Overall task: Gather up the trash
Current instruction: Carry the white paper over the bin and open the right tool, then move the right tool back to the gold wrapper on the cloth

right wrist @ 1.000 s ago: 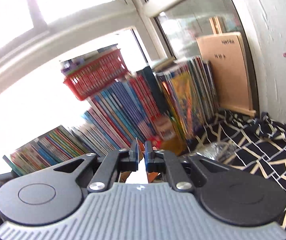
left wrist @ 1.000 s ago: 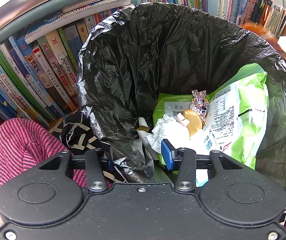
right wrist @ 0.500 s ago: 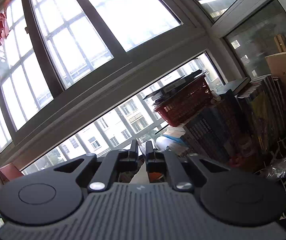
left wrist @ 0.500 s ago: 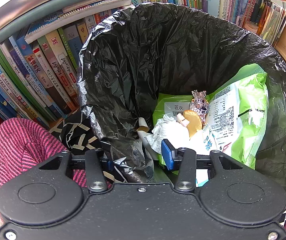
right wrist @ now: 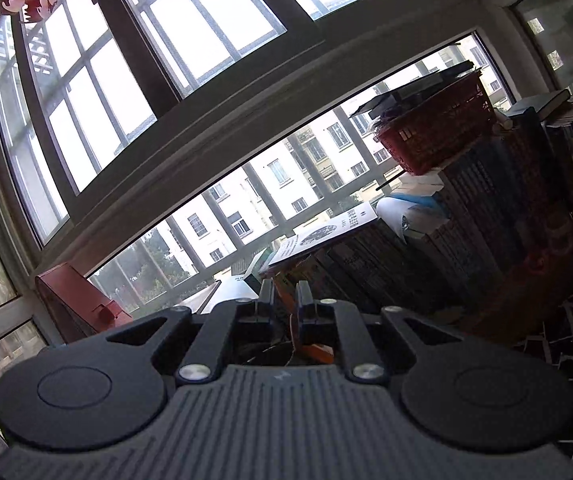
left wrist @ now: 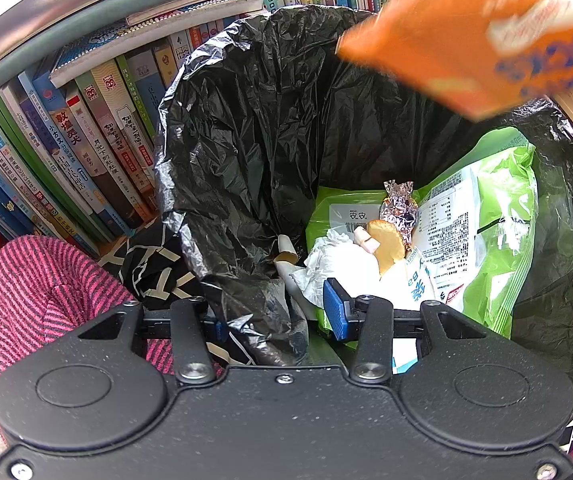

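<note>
My left tool (left wrist: 274, 316) holds the black bin bag (left wrist: 246, 152) rim wide. Right tool (right wrist: 284, 300) is opening w/ the orange wrapper (left wrist: 466, 44) betw. its jaws; I should drop it over the middle.

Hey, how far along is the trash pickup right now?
Done: a green snack bag, foil wrapper and tissue lie in the black bin bag. In hand: the left tool grips the bag's rim; the right tool is opening, an orange packet above the bag. Left: not visible here.
</note>
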The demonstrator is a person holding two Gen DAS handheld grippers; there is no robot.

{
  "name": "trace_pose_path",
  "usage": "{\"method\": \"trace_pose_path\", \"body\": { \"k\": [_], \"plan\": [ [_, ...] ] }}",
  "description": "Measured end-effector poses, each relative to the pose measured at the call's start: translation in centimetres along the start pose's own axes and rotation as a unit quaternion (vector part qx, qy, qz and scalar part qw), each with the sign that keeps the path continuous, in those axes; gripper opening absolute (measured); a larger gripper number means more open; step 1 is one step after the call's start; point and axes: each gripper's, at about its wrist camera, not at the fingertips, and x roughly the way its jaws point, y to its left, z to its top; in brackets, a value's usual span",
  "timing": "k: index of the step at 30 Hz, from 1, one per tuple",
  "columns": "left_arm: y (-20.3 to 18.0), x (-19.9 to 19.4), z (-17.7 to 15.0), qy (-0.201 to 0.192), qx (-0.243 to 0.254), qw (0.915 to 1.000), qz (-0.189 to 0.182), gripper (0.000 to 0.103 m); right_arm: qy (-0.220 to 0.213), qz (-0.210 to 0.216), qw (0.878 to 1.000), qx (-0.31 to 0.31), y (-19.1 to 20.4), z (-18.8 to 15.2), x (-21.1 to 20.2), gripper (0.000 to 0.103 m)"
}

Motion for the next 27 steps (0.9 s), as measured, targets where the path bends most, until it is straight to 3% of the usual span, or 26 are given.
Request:
{"method": "trace_pose_path", "body": {
  "k": [2, 7, 10, 21, 27],
  "plan": [
    [0.0, 0.0, 0.0, 0.000, 0.000, 1.0000, 0.000, 0.043, 0.013, 0.002, 1.000, -0.001, 0.1, -0.7, 0.5, 0.018],
    [0.0, 0.0, 0.0, 0.000, 0.000, 1.0000, 0.000, 0.043, 0.042, 0.007, 0.999, 0.003, -0.1, -1.8, 1.6, 0.037],
    [0.0, 0.0, 0.0, 0.000, 0.000, 1.0000, 0.000, 0.043, 0.048, 0.006, 0.999, 0.000, 0.0, -2.0, 1.7, 0.040],
    [0.0, 0.0, 0.0, -0.001, -0.001, 1.0000, -0.001, 0.043, 0.030, -0.028, 0.999, 0.013, -1.4, -1.5, 1.4, 0.063],
    [0.0, 0.0, 0.0, -0.001, -0.001, 1.0000, -0.001, 0.043, 0.023, -0.053, 0.998, 0.020, -2.5, -1.4, 1.3, 0.070]
  ]
}}
